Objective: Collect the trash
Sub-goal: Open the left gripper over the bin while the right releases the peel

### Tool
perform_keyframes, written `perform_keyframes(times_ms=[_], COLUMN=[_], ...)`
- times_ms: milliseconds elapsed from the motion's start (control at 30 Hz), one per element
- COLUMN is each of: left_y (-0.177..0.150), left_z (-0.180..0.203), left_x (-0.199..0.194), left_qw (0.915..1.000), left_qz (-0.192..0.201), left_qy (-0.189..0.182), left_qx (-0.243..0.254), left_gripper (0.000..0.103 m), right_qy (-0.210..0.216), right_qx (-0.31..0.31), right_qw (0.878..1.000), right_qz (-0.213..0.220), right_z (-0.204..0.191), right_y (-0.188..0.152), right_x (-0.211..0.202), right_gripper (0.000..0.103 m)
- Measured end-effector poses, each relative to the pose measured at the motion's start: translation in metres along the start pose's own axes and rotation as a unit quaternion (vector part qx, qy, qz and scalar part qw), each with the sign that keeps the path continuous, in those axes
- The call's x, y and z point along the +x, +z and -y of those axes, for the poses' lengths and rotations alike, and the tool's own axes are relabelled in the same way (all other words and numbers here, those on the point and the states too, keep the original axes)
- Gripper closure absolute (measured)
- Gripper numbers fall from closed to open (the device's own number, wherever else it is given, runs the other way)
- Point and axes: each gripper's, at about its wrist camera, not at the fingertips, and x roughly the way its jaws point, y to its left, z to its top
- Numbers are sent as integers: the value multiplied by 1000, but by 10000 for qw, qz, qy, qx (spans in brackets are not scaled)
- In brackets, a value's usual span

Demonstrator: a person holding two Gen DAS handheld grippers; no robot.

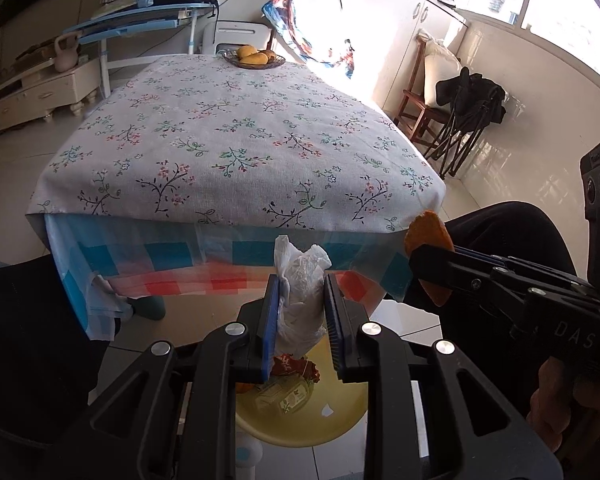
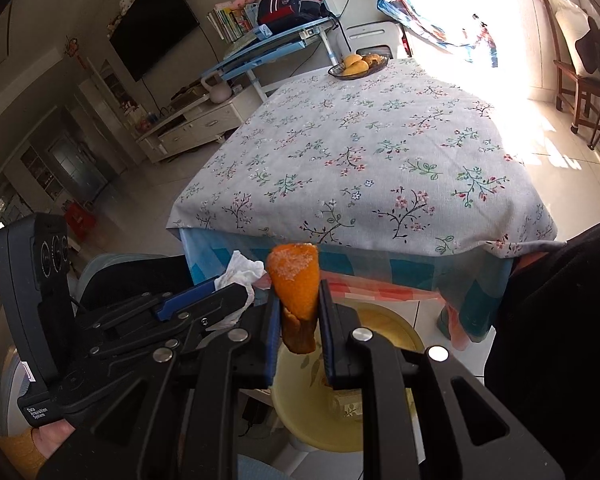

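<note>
My left gripper [image 1: 300, 284] is shut on a crumpled white tissue [image 1: 300, 276] and holds it above a yellow basin [image 1: 340, 416] on the floor in front of the table. The basin holds a red wrapper [image 1: 292, 366] and other scraps. My right gripper [image 2: 298, 300] is shut on an orange peel [image 2: 294, 280] above the same basin [image 2: 380, 320]. In the left wrist view the right gripper [image 1: 428, 264] with the peel [image 1: 426, 228] is at the right. In the right wrist view the left gripper [image 2: 236, 292] with the tissue [image 2: 240, 270] is at the left.
A table with a floral cloth [image 1: 236, 136] stands ahead, with a fruit bowl [image 1: 254, 58] at its far edge. A wooden chair [image 1: 424, 96] and a folded black chair [image 1: 464, 120] stand at the right. A TV cabinet [image 1: 36, 92] is at the left.
</note>
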Motion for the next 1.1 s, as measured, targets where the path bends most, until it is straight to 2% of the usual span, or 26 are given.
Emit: perform_keyframes(times_ms=[267,433,600,767,967,1100], left_y=[-10,-12,-9,-7,-3,-1], left_z=[-3,-5,-8,-8,-11,-15], left_x=[12,14,10,6,-9,-15], left_qw=[9994,9992,9994,9996,9989,9975], left_qz=[-326,-371,-241,-124,366,563], left_qy=[-121,-123,-159,-132,84,226], left_qx=[-69,-113,-202,-214,-285,-354], left_gripper=[81,74,63,57,40,32], right_qy=[-95,-134,-139,-128,-155,-159], right_qx=[41,19,67,117,26,-1], right_qw=[9998,9997,9996,9995,9994,9993], right_qz=[-140,-207,-255,-282,-318,-329], right_z=[2,1,4,6,3,1], right_y=[-4,-4,-5,-5,-5,-6], right_x=[5,8,11,13,17,18], right_gripper=[85,84,84,84,83,83])
